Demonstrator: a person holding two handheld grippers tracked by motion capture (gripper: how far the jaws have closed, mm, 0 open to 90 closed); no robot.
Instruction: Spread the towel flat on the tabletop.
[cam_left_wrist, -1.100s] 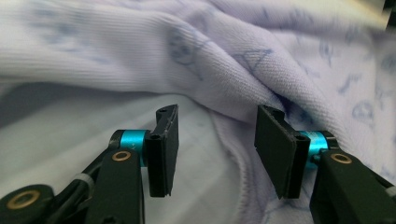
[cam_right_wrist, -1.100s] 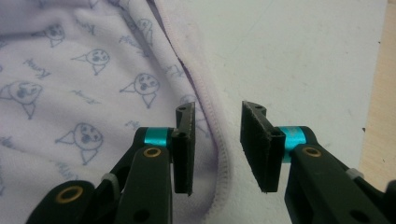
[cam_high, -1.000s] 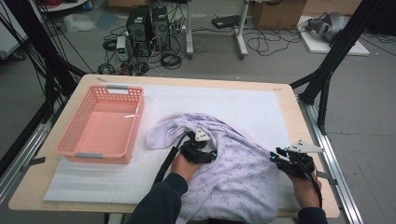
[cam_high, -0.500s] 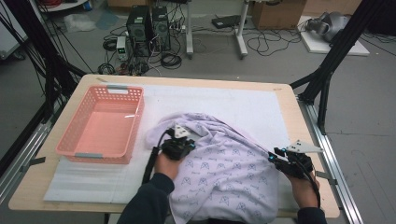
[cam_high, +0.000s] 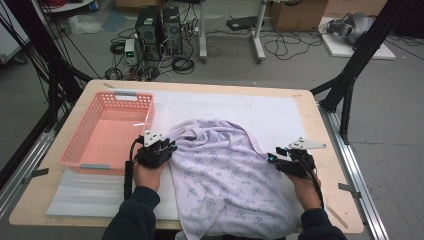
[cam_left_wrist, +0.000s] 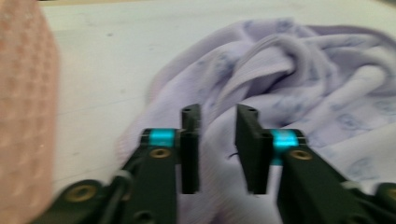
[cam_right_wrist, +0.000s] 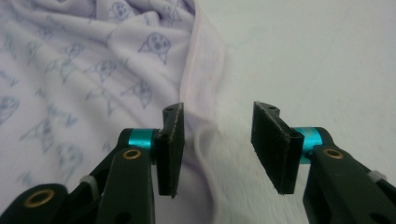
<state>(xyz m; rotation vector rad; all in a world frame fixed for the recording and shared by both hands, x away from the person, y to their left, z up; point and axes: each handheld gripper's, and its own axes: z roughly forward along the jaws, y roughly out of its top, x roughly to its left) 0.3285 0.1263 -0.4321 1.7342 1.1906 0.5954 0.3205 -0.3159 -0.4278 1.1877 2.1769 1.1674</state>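
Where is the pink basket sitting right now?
In the high view the pink basket sits at the table's left side, just left of the lilac cloth, with the left claw beside its near right corner.

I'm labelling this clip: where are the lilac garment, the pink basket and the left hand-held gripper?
lilac garment (cam_high: 225, 175), high view, middle of the cloth.
pink basket (cam_high: 83, 163), high view, near rim.
left hand-held gripper (cam_left_wrist: 217, 149), left gripper view, between its fingertips.

The left gripper hovers over the near edge of the lilac garment, its jaws apart and just opened, cloth between them unpinched. The pink basket lies beside the garment.
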